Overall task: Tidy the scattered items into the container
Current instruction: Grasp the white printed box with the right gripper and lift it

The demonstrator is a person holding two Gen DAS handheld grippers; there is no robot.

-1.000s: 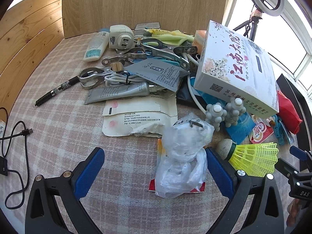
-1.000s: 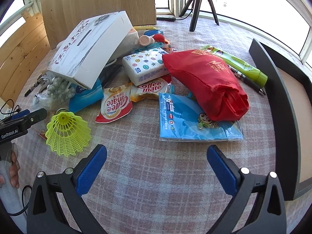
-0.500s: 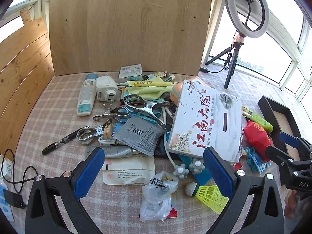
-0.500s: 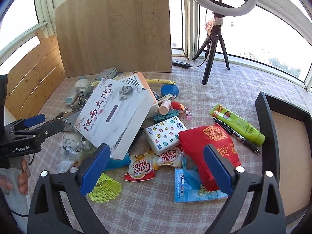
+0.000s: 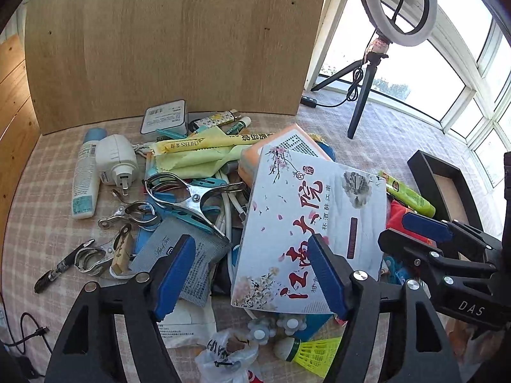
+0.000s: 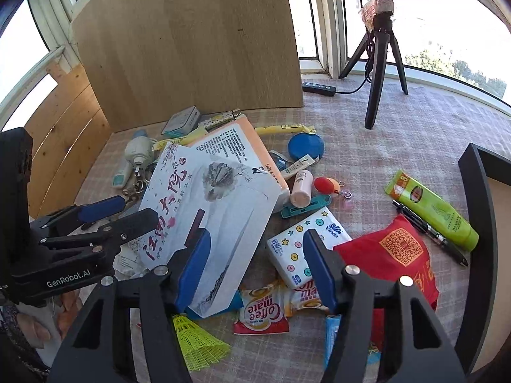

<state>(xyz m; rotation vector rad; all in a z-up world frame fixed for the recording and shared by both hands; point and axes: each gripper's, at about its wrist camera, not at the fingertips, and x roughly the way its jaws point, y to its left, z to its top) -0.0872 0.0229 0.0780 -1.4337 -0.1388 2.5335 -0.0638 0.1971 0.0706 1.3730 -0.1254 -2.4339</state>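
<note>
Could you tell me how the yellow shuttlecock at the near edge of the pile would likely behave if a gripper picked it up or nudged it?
The yellow shuttlecock looks very light: its skirt is open plastic mesh. That skirt would probably flex under a squeeze, so the rounded white cork end seems the firmer grip. Lying on its side on the checked tablecloth, it would likely roll in an arc if nudged.

Sunlit window corner of a home, rigged as a recording setup. Checked cloth point(image 6: 399, 134) is spread over the surface, bay windows point(image 5: 447, 73) seen far right, wood panelling point(image 5: 12, 102) on the left. A plywood backdrop board point(image 5: 172, 41) is propped at the far side; a ring light point(image 5: 396, 3) on a small tripod point(image 6: 380, 63) is set beside it.
</note>
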